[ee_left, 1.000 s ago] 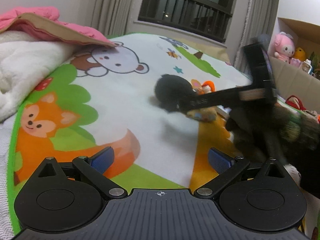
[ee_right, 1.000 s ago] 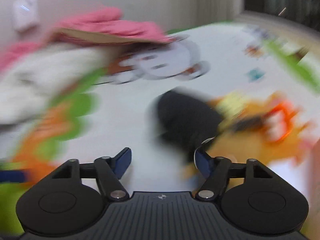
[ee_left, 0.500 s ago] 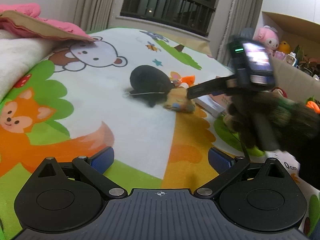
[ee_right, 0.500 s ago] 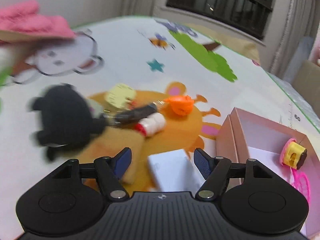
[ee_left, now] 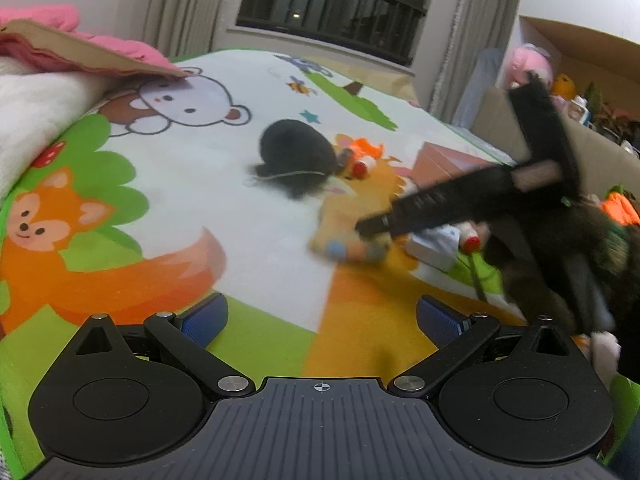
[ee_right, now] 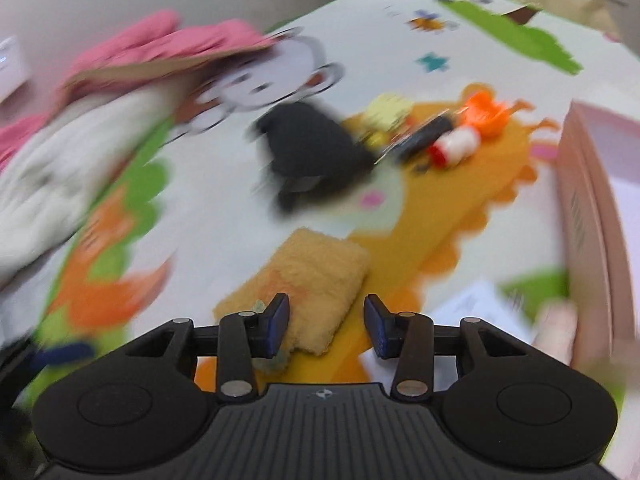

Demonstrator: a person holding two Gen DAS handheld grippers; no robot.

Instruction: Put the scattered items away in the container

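A fuzzy yellow cloth (ee_right: 316, 276) lies on the play mat, its near end between the fingers of my right gripper (ee_right: 326, 320). The jaws are closing on it, and the pads are still apart from the cloth. In the left wrist view the right gripper (ee_left: 372, 236) reaches down onto this cloth (ee_left: 340, 220). A black plush (ee_right: 312, 152) (ee_left: 296, 156) lies beyond, next to a yellow disc (ee_right: 388, 112), a black pen (ee_right: 424, 136), a red-capped white bottle (ee_right: 456, 144) and an orange toy (ee_right: 484, 112). The pink box (ee_right: 592, 184) (ee_left: 444, 160) stands at the right. My left gripper (ee_left: 322, 320) hovers open with nothing in it.
A white flat box (ee_left: 436, 244) lies beside the cloth near the pink box. A pink cushion (ee_left: 80, 40) and a white blanket (ee_left: 36, 108) border the mat on the left. A cardboard box of toys (ee_left: 580, 92) stands at the far right.
The right gripper swung back left from the white box to the yellow cloth, and its jaws narrowed. The left gripper stayed about where it was, still open.
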